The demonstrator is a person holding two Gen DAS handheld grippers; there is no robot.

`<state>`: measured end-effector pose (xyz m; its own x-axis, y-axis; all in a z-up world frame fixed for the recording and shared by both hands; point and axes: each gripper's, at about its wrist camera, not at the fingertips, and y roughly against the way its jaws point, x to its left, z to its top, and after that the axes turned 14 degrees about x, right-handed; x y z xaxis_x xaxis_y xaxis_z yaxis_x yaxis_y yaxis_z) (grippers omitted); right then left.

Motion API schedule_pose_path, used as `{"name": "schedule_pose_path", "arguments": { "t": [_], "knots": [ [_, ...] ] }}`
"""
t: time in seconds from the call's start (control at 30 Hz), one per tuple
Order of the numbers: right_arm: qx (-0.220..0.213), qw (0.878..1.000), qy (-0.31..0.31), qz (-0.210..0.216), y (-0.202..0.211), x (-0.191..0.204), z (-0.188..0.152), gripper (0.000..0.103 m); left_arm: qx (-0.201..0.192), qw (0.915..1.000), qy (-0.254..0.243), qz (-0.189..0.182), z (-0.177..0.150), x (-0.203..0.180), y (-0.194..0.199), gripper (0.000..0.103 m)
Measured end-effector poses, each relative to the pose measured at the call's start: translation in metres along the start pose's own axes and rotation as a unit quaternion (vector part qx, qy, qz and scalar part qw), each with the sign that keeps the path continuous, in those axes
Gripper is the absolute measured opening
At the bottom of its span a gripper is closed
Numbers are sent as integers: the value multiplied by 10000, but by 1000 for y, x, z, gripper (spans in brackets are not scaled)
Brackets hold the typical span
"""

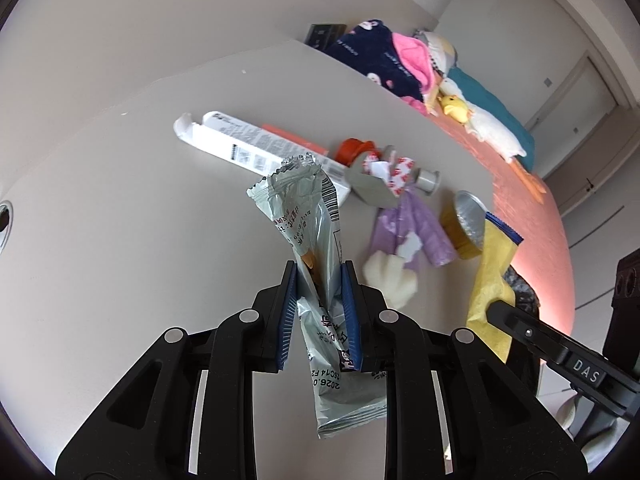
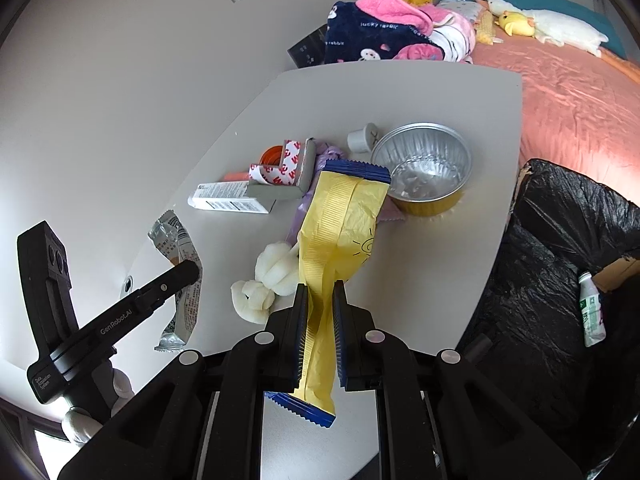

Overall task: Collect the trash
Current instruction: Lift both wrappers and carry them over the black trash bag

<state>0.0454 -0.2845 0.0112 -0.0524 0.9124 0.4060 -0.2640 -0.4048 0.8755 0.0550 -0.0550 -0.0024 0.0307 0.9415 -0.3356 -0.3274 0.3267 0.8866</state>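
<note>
My left gripper [image 1: 319, 276] is shut on a crumpled silver-green snack wrapper [image 1: 308, 216], which stands up between the blue pads and hangs below them. My right gripper [image 2: 320, 294] is shut on a yellow wrapper with blue ends [image 2: 344, 220], held above the white table [image 2: 440, 248]. Each view shows the other tool: the right gripper [image 1: 496, 306] with the yellow wrapper [image 1: 494, 264], and the left gripper [image 2: 188, 272] with the silver wrapper [image 2: 180, 248]. A black trash bag [image 2: 560, 264] gapes open beside the table's right edge, with a small white bottle [image 2: 591, 308] inside.
On the table lie a long white box [image 1: 256, 148], an orange cap [image 1: 354, 150], a grey tape block with red-and-white strip [image 2: 286, 180], a purple bag [image 1: 404, 224], white foam pieces [image 2: 272, 272], a foil bowl [image 2: 426, 164] and a small grey cup [image 2: 360, 140]. A pink bed [image 2: 568, 96] lies beyond.
</note>
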Motion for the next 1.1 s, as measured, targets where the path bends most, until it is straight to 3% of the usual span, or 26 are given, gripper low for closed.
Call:
{"name": "schedule_pose_path", "arguments": {
  "t": [0.57, 1.1],
  "knots": [
    [-439, 9984, -324, -136, 48, -43, -15, 14, 162, 9963, -785, -304, -7, -74, -10, 21],
    [-717, 9928, -898, -332, 83, -103, -38, 14, 552, 9815, -1728, -609, -20, -158, -39, 21]
  ]
}}
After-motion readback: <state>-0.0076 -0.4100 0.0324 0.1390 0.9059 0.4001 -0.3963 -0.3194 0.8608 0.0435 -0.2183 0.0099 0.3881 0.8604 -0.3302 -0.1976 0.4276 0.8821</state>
